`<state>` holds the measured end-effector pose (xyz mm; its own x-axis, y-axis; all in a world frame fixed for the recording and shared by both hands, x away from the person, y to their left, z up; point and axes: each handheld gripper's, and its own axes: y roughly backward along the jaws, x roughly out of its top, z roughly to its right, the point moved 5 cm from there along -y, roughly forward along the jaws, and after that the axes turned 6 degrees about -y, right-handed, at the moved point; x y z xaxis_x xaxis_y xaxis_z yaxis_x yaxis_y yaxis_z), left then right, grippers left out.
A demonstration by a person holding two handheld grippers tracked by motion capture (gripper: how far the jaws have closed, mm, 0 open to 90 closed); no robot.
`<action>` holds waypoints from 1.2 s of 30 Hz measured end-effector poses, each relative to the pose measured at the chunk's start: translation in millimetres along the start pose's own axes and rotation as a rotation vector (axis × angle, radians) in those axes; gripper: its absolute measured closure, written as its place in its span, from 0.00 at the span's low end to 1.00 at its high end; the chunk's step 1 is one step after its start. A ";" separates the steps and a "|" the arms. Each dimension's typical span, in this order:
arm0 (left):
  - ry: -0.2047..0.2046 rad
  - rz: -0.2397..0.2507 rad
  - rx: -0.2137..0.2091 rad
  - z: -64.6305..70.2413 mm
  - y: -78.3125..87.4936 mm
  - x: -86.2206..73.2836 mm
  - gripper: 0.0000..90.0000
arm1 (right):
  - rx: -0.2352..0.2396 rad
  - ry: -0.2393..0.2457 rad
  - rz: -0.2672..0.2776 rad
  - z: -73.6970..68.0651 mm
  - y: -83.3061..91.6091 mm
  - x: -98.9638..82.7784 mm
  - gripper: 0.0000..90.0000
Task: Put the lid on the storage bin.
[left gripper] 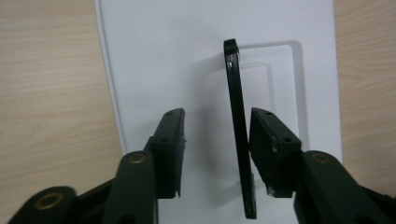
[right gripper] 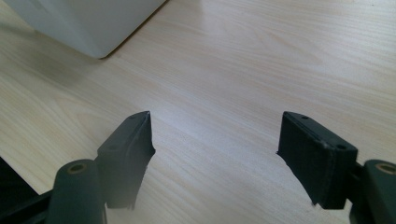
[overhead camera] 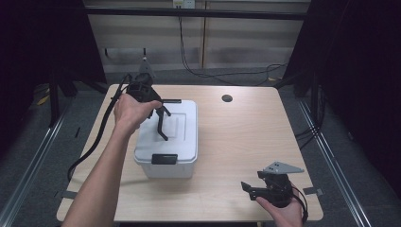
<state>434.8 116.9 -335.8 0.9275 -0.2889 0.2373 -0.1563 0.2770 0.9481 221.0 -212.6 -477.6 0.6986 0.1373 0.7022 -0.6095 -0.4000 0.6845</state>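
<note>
Above, the left claw (overhead camera: 161, 124) straddles the box's (overhead camera: 187, 142) black handle (left gripper: 239, 135), spread, ungripped.

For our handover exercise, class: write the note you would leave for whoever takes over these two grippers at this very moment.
Left gripper: over the white box, jaws open, a flat black strip standing on edge between them. The strip lies against one jaw with a gap to the other; whether it is truly held is unclear.
Right gripper: low at the near right of the table, jaws wide open, nothing in them.
Box: on the table's left half, lid on, black latch at its near end.
Done: strip brought over the lid.
Left: probably setting the strip down or closing on it; the box is still shut.
</note>
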 end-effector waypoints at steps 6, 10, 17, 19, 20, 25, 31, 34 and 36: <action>-0.042 0.079 -0.054 -15.0 11.4 -4.2 0.47 | -0.002 -0.007 -0.005 0.4 -0.3 0.0 0.29; -0.076 0.110 -0.072 -23.8 17.0 -8.5 0.40 | -0.002 -0.009 -0.004 0.7 -0.6 0.3 0.29; -0.143 0.207 -0.115 -31.9 32.2 -17.9 0.29 | -0.003 -0.009 -0.004 0.9 -0.9 0.4 0.29; -0.179 0.211 -0.140 -34.8 30.8 -23.3 0.32 | -0.003 -0.011 -0.001 0.8 -0.6 0.5 0.29; -0.199 0.215 -0.155 -36.0 30.2 -24.8 0.21 | -0.003 -0.010 -0.001 1.0 -0.6 0.4 0.29; -0.222 0.324 -0.161 -46.7 35.5 -36.2 0.19 | -0.004 -0.010 -0.003 1.0 -1.0 0.6 0.29; -0.316 0.394 -0.163 -56.9 42.0 -56.6 0.19 | -0.007 -0.010 -0.003 1.3 -1.0 0.8 0.29; -0.297 0.432 -0.127 -64.8 39.7 -65.8 0.19 | -0.008 -0.008 -0.004 0.9 -0.9 0.7 0.29; -0.330 0.451 -0.118 -65.9 35.7 -75.7 0.18 | -0.008 -0.010 -0.002 1.3 -1.0 0.8 0.29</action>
<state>381.3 209.0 -333.9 0.6195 -0.3839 0.6847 -0.4556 0.5345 0.7119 222.7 -213.3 -478.0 0.7033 0.1287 0.6992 -0.6115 -0.3921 0.6873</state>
